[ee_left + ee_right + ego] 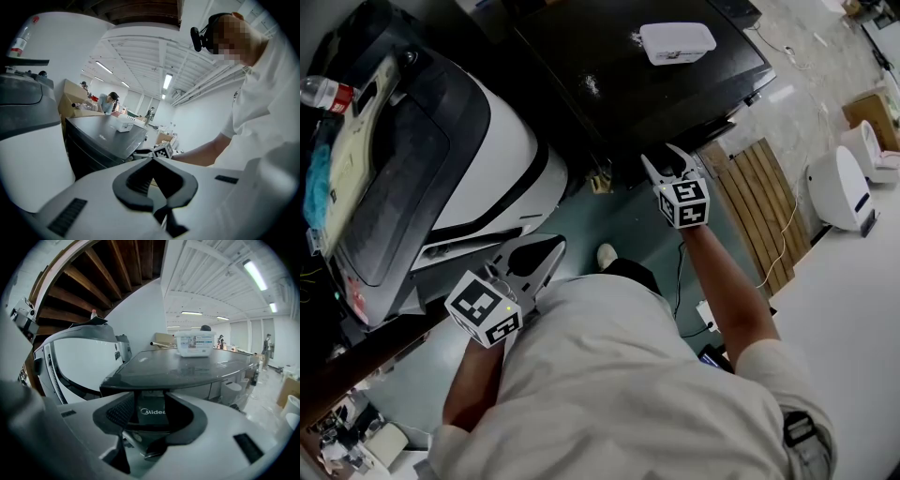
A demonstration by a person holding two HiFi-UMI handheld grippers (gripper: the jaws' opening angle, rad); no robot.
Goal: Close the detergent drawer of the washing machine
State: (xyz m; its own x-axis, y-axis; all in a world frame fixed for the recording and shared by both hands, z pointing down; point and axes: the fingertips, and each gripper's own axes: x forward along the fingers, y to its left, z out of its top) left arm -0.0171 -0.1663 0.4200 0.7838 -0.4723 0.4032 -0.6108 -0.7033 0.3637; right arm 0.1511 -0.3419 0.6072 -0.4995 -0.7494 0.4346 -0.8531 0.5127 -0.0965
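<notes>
Left gripper [557, 247]: my jaws together, empty; right gripper [663, 156]: jaws apart, glossy flat-topped dark machine [178, 366] at 12 o'clock.

Bright and even, lit from above by long white ceiling tube lamps [167, 80]. Glares off the pale speckled floor [806, 84] in the head view and lays a soft sheen on the glossy black flat machine top [187, 364]. Sinks into deep shadow under the dark wooden ceiling beams [108, 273]. Bends straight lines and blackens the corners of both gripper views. Blurs the white plastic left gripper [152, 160] and white plastic right gripper [150, 394] close to the lens.
</notes>
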